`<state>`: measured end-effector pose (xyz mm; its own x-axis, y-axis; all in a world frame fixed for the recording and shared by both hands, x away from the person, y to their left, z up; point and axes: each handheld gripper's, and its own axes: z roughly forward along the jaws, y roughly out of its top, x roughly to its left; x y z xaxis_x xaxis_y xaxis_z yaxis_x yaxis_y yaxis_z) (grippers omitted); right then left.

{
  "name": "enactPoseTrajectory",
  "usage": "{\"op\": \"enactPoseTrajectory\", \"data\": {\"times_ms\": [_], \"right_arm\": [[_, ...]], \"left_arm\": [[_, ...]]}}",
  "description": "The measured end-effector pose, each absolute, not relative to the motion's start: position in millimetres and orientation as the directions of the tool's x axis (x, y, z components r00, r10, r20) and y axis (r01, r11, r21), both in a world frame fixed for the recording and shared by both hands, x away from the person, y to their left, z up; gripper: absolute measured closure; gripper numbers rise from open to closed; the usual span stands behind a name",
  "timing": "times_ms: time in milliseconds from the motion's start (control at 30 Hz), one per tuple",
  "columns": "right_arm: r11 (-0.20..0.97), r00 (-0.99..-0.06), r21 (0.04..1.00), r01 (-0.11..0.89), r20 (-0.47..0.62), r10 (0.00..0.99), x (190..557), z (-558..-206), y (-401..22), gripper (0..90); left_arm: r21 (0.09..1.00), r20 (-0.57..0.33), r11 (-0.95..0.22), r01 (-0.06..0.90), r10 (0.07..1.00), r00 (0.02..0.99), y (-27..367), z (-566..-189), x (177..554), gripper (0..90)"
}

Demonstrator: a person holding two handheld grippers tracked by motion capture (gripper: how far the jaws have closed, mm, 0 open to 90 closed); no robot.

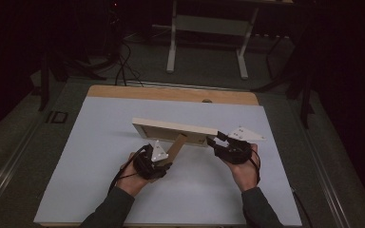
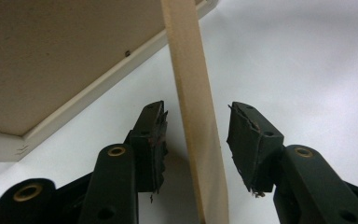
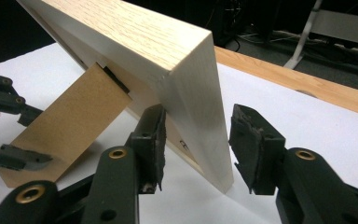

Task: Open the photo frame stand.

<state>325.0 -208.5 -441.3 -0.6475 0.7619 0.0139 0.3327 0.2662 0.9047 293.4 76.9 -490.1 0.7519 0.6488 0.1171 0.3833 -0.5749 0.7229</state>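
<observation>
A wooden picture frame (image 1: 173, 129) stands near the middle of the white tabletop (image 1: 100, 190), leaning back on its fold-out stand leg (image 1: 178, 145). The step in hand looks like the release after setting the frame upright. The left claw (image 1: 164, 166) straddles the foot of the leg, its jaws parted and clear of the strip on both sides. The right claw (image 1: 217, 140) brackets the frame's end corner, also parted — the near pad (image 3: 156, 140) sits close to the wood, with no firm squeeze evident. The next move calls for drawing both claws straight back without nudging leg or corner. The left gripper view shows the frame's backing board (image 2: 51, 56); the right gripper view shows the leg's hinge — and the left claw's tips at its foot.
</observation>
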Motion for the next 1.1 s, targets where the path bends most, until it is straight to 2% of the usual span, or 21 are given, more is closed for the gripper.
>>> {"op": "enactPoseTrajectory", "data": {"times_ms": [467, 1100], "right_arm": [[0.292, -0.657, 0.886, 0.359, 0.018, 0.754, 327, -447, -213, 52.8], [0.33, -0.667, 0.855, 0.399, 0.024, 0.745, 329, -462, -217, 53.1]], "left_arm": [[0.756, 0.072, -0.523, 0.394, 0.664, 0.744, 86, -481, 294, 52.6], [0.81, 0.032, -0.437, 0.391, 0.698, 0.715, 111, -459, 295, 54.0]]}}
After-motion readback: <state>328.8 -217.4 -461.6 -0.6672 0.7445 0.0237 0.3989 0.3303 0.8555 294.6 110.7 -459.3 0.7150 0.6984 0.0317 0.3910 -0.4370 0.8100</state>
